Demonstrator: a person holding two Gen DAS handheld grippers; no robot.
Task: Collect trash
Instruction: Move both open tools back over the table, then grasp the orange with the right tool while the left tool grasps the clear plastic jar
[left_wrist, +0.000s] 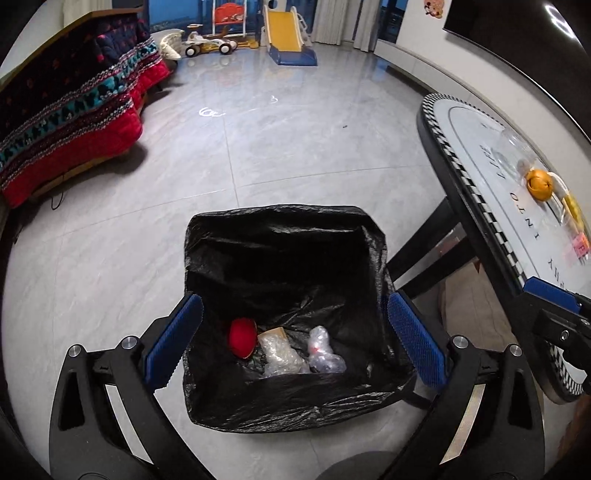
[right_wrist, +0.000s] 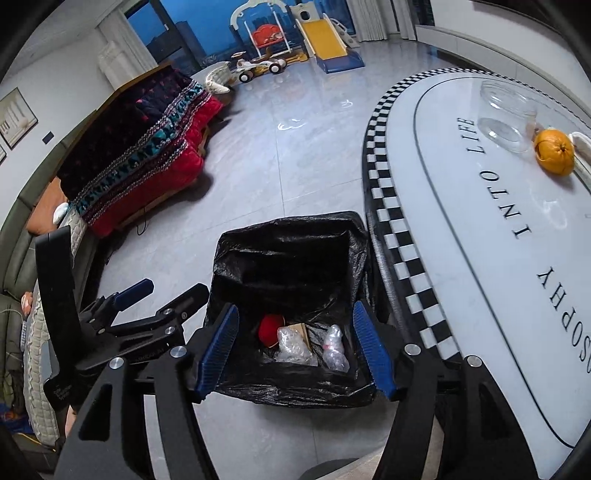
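The table (right_wrist: 491, 258), white-topped with a black-and-white chequered border, bears black capital lettering; the words "INTO LIFE" read clearly in the right wrist view, preceded by a cut-off word ending "SOPHY". No other brand or label is legible. Both tools point steeply downward over the bin (left_wrist: 288, 413), which stands on the grey tiled floor just beside the table edge and is lined with a black bag. The left gripper (left_wrist: 293, 338) has its blue-padded jaws spread wide, one on either side of the bin mouth, with nothing between the pads. The right gripper (right_wrist: 295, 349) also stands open, somewhat less widely, and holds nothing. Collected trash lies at the bottom of the bag: a red object (left_wrist: 242, 338), a crumpled clear plastic wrapper (left_wrist: 280, 356) and a second clear plastic piece (left_wrist: 325, 356). On the table rest an orange (right_wrist: 556, 151) and a clear plastic jar (right_wrist: 508, 116).
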